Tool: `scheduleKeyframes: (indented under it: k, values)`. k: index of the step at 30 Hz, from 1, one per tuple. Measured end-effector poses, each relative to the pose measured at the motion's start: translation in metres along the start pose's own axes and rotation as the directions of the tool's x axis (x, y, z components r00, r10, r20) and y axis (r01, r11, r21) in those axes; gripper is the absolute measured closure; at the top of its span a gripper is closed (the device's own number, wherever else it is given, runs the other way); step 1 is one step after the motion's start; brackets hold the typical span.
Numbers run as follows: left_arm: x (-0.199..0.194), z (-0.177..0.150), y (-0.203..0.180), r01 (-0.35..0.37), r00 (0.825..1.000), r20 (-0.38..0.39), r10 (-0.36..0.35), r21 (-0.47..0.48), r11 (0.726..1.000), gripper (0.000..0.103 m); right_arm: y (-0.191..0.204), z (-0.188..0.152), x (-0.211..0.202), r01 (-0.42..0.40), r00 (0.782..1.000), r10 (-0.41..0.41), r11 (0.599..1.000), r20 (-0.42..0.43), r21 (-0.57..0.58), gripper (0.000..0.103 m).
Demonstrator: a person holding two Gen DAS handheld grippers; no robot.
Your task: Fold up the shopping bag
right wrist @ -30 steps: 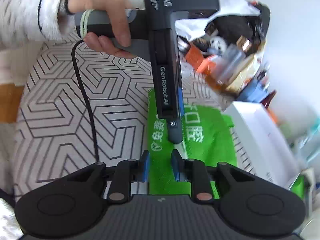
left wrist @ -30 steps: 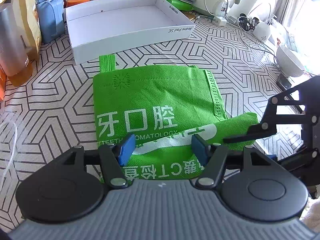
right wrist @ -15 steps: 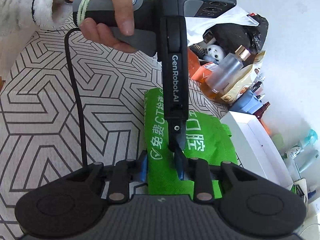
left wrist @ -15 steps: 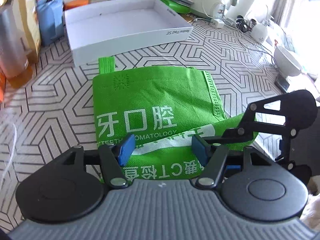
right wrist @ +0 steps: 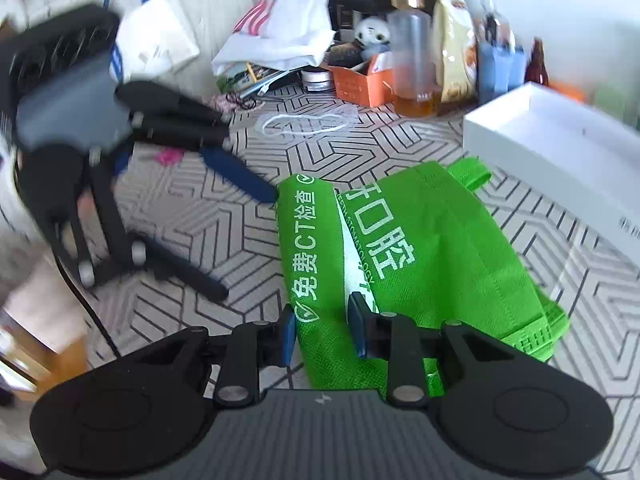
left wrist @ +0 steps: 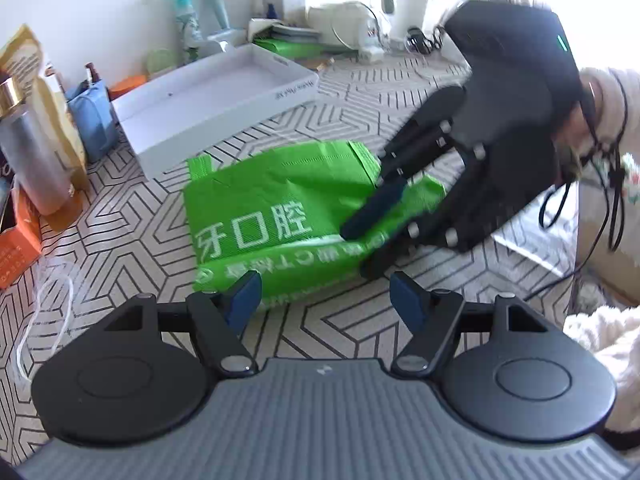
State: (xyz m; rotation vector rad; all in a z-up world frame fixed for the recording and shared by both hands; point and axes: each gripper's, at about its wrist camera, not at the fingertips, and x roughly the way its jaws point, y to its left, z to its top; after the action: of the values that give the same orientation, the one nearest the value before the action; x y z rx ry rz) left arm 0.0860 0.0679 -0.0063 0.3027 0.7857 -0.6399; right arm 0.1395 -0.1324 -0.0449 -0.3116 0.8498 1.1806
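Between the right gripper's [right wrist: 322,330] blue pads sits the folded strip of the green shopping bag [right wrist: 424,256]; they close on it. The left gripper [left wrist: 325,297] stands apart from the bag, its jaws have just been opening and nothing is between them. The bag lies partly folded on the patterned table [left wrist: 360,92], near the white box [left wrist: 216,96]. Bottles and packets crowd the table's far edge.
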Motion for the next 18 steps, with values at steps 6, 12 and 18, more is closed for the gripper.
scheduleKeyframes:
  k: [6, 12, 18]
  values:
    - [0.000, 0.005, 0.000, 0.056, 0.998, 0.022, -0.055, -0.039, 0.998, 0.032, -0.030, 0.004, -0.004, -0.140, 0.988, 0.150, 0.964, -0.026, 0.226, 0.073]
    - [-0.003, 0.007, -0.003, 0.035, 0.999, 0.025, -0.034, -0.035, 0.999, 0.032, -0.040, 0.001, -0.004, -0.187, 0.977, 0.208, 0.937, -0.041, 0.295, 0.073]
    - [-0.003, 0.013, 0.014, 0.085, 0.995, 0.058, -0.077, -0.167, 0.982, 0.032, -0.068, -0.004, -0.001, -0.249, 0.959, 0.284, 0.860, -0.012, 0.445, 0.073]
